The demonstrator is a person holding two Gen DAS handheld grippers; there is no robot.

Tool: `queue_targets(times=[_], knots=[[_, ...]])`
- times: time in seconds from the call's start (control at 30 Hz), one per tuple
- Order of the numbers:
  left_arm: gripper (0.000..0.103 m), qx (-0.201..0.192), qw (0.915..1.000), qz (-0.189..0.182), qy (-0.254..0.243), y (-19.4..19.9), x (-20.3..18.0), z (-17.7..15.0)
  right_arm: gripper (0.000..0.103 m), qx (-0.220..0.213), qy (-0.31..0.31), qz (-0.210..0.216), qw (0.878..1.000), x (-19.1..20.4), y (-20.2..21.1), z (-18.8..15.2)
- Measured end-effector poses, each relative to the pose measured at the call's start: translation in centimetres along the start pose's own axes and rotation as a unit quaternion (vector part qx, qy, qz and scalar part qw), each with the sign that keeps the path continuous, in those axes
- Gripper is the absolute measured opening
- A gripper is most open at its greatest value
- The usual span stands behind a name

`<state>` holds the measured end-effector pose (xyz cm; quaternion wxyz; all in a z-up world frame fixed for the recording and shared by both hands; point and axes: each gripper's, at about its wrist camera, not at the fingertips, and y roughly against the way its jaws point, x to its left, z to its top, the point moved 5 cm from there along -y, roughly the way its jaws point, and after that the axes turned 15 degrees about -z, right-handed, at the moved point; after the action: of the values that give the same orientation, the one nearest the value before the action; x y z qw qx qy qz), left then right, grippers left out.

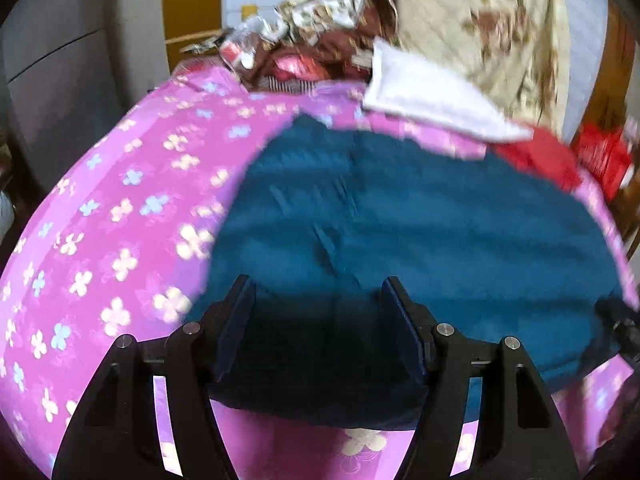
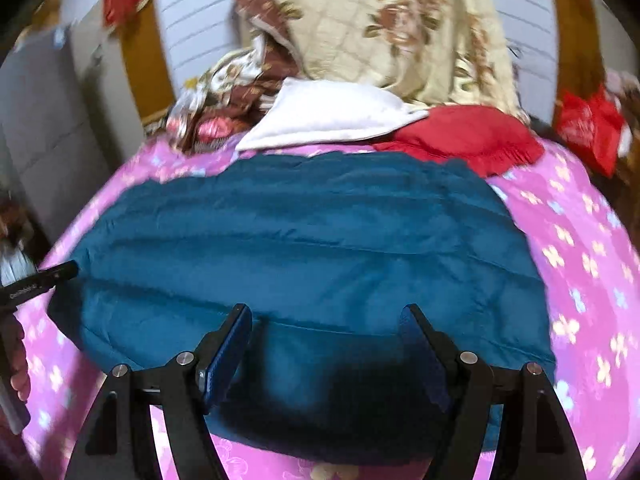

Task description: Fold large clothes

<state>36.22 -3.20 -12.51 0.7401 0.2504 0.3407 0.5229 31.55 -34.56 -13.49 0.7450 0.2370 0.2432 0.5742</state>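
No text can be read with certainty. A short line of small white lettering is seen on the black body of the left hand-held gripper point(image 2: 38, 280) at the left edge of the right wrist view, but it is too blurred to be made out.

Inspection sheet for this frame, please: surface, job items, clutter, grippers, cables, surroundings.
Surface: bed with pink flowered cover.
Job's things: teal garment spread flat, near edge toward both grippers.
Clutter: white cloth, red cloth and brown patterned heap along the far side; cream floral quilt behind.
Grippers: left gripper and right gripper, jaws open, over the garment's near edge, holding nothing.
Cables: nothing seen.
Surroundings: wooden headboard, grey cabinet at left; both views blurred.
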Motion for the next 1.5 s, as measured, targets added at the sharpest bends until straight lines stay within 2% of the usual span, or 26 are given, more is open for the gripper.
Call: queue_targets(times=[0.13, 0.2, 0.27, 0.37, 0.47, 0.5, 0.57, 0.63, 0.77, 0.87, 0.93, 0.97, 1.03, 1.13, 1.23, 1.3, 1.4, 1.5], knots=[[0.067, 0.015, 0.9989, 0.037, -0.024, -1.9, -0.5, -0.8, 0.075, 0.042, 0.005, -0.002, 0.999, 1.2, -2.8, -0.5], [0.067, 0.016, 0.9997, 0.011, -0.016, -1.3, -0.8, -0.3, 0.075, 0.046, -0.005, 0.006, 0.999, 1.0, -2.5, 0.0], [0.067, 0.005, 0.9999, -0.013, -0.008, -0.6, -1.0, 0.5, 0.075, 0.019, -0.018, 0.023, 0.999, 0.9, -1.2, 1.4], [0.067, -0.009, 0.9999, -0.009, -0.004, -0.5, -1.0, 2.3, 0.075, -0.004, -0.02, 0.016, 1.0, 1.0, -1.3, 3.6], [0.067, 0.006, 0.9999, 0.009, 0.009, -2.7, -0.5, 3.7, 0.075, 0.022, -0.023, -0.001, 1.0, 1.3, -4.5, 4.8], [0.067, 0.016, 0.9997, 0.016, 0.009, -3.7, -0.3, 3.9, 0.075, 0.033, -0.026, -0.006, 0.999, 1.2, -5.6, 4.8], [0.071, 0.022, 0.9992, 0.032, -0.003, -4.9, -0.2, 4.1, 0.088, 0.046, -0.04, -0.005, 0.998, 0.9, -7.6, 4.7], [0.072, 0.02, 0.9988, 0.044, -0.011, -5.2, -0.2, 4.3, 0.092, 0.046, -0.038, -0.012, 0.998, 0.6, -8.4, 4.9], [0.072, 0.011, 0.9999, 0.013, 0.004, -4.0, -0.3, 4.3, 0.091, 0.039, -0.026, -0.017, 0.999, 0.4, -7.1, 5.1], [0.072, 0.007, 0.9998, 0.019, -0.001, -3.8, -0.2, 3.9, 0.091, 0.003, -0.048, -0.015, 0.999, -1.1, -4.4, 4.3], [0.075, 0.007, 0.9995, 0.031, -0.007, -4.3, 0.2, 3.5, 0.091, -0.003, -0.067, -0.012, 0.998, -2.1, -3.6, 2.8], [0.079, 0.006, 0.9993, 0.037, -0.009, -4.5, 0.3, 3.2, 0.091, 0.003, -0.07, -0.015, 0.997, -2.4, -3.9, 2.2], [0.079, 0.006, 0.9989, 0.045, -0.011, -4.4, 0.2, 3.0, 0.091, 0.024, -0.066, -0.01, 0.997, -2.6, -5.2, 0.9], [0.079, 0.004, 0.9994, 0.032, -0.01, -2.5, -0.4, 2.5, 0.091, 0.02, -0.056, -0.022, 0.998, -2.9, -4.0, 0.6], [0.079, -0.023, 0.9992, 0.026, -0.02, 0.2, -0.9, 1.0, 0.091, 0.001, -0.066, -0.008, 0.998, -3.3, -1.6, -0.5], [0.079, -0.032, 0.9984, 0.035, -0.03, 0.7, -1.1, -0.3, 0.091, 0.0, -0.064, -0.006, 0.998, -3.4, -1.1, -1.7], [0.079, -0.007, 0.9973, 0.054, -0.05, -0.9, -1.1, -2.2, 0.091, 0.015, -0.044, -0.014, 0.999, -3.1, -2.1, -3.3], [0.079, -0.02, 0.9964, 0.062, -0.055, 0.2, -1.6, -2.5, 0.091, 0.024, -0.05, -0.015, 0.998, -3.2, -1.3, -3.3]])
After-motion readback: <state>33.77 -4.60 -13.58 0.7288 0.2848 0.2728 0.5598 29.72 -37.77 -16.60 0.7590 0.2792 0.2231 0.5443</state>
